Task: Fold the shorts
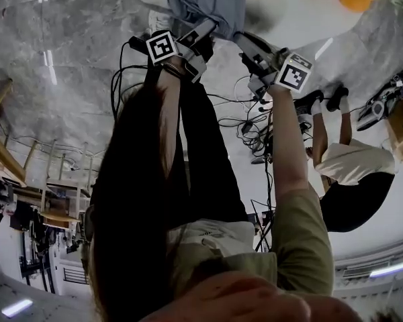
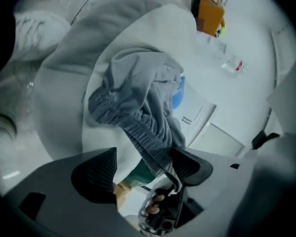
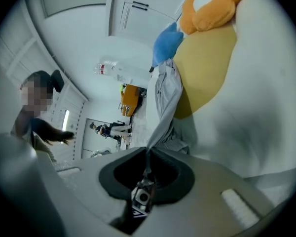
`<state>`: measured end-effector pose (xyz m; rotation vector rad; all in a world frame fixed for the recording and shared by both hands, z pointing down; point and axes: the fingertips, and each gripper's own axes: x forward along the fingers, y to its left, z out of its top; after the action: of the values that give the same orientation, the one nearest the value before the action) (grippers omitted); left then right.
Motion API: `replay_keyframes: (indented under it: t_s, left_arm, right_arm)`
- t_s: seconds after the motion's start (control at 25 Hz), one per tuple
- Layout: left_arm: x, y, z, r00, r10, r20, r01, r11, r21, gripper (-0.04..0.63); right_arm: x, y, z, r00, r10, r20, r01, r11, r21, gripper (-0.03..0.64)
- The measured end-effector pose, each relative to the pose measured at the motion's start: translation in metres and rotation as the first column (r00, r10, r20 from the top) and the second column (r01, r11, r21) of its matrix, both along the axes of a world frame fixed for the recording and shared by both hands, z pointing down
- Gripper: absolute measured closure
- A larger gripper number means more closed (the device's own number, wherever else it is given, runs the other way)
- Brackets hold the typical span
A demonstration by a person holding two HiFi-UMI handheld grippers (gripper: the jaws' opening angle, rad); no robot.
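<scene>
Shorts (image 3: pixel 167 95) in right gripper (image 3: pixel 148 154), seemingly taut

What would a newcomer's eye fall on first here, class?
The crumpled grey shorts, in the middle of the left gripper view, are pinched in the shut right gripper, while the left gripper stands open with the waistband loose between its jaws. Beyond them, at the top of the right gripper view, lies an orange and yellow plush toy.

a lab-like workroom: tangled cables (image 1: pixel 252 123) across the grey floor (image 1: pixel 67 66), wooden chairs (image 1: pixel 3 154), another person (image 1: pixel 352 170) standing by.
</scene>
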<state>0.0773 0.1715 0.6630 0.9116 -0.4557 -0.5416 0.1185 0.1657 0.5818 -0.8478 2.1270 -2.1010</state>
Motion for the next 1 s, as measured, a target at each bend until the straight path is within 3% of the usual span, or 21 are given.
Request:
replay_keyframes:
  t_s: [0.12, 0.2, 0.36, 0.48, 0.6, 0.72, 0.8, 0.88, 1.0]
  left_arm:
    - [-0.001, -0.002, -0.028, 0.977, -0.151, -0.149, 0.157, 0.987, 0.027, 0.233]
    - [-0.007, -0.001, -0.031, 0.962, -0.214, -0.171, 0.220, 0.975, 0.020, 0.219]
    - [-0.012, -0.010, -0.009, 0.972, -0.223, -0.076, 0.222, 0.975, -0.012, 0.219]
    - [-0.016, -0.025, -0.008, 0.979, -0.204, -0.004, 0.204, 0.978, 0.031, 0.236]
    - [-0.027, -0.025, -0.010, 0.984, -0.169, 0.056, 0.166, 0.985, 0.052, 0.389]
    - [-0.041, -0.018, -0.010, 0.984, -0.113, 0.141, 0.106, 0.993, 0.059, 0.426]
    - [-0.052, -0.009, -0.007, 0.969, -0.050, 0.241, 0.040, 0.998, 0.045, 0.437]
    - [-0.068, 0.002, -0.004, 0.936, 0.015, 0.352, -0.023, 1.000, 0.019, 0.476]
    - [-0.084, 0.009, -0.013, 0.899, 0.048, 0.435, -0.058, 0.998, 0.009, 0.485]
  right_arm:
    - [0.004, 0.004, 0.000, 1.000, 0.003, 0.011, -0.003, 1.000, 0.001, 0.584]
    - [-0.002, 0.007, -0.005, 0.999, -0.017, 0.031, 0.017, 1.000, 0.008, 0.584]
    - [-0.018, 0.004, -0.025, 0.993, -0.023, 0.119, 0.021, 1.000, 0.021, 0.584]
    - [-0.017, 0.000, -0.025, 0.994, -0.030, 0.107, 0.026, 0.999, 0.032, 0.584]
    - [-0.010, 0.004, -0.017, 0.998, -0.039, 0.053, 0.038, 0.999, 0.020, 0.585]
    - [-0.001, 0.012, -0.004, 0.998, -0.057, -0.025, 0.057, 0.998, -0.009, 0.587]
    - [0.008, 0.012, 0.006, 0.997, -0.038, -0.073, 0.036, 0.999, -0.032, 0.591]
    - [0.011, 0.017, 0.014, 0.995, -0.028, -0.097, 0.021, 0.997, -0.072, 0.591]
    - [0.005, 0.035, 0.021, 0.992, -0.063, -0.110, 0.046, 0.988, -0.148, 0.591]
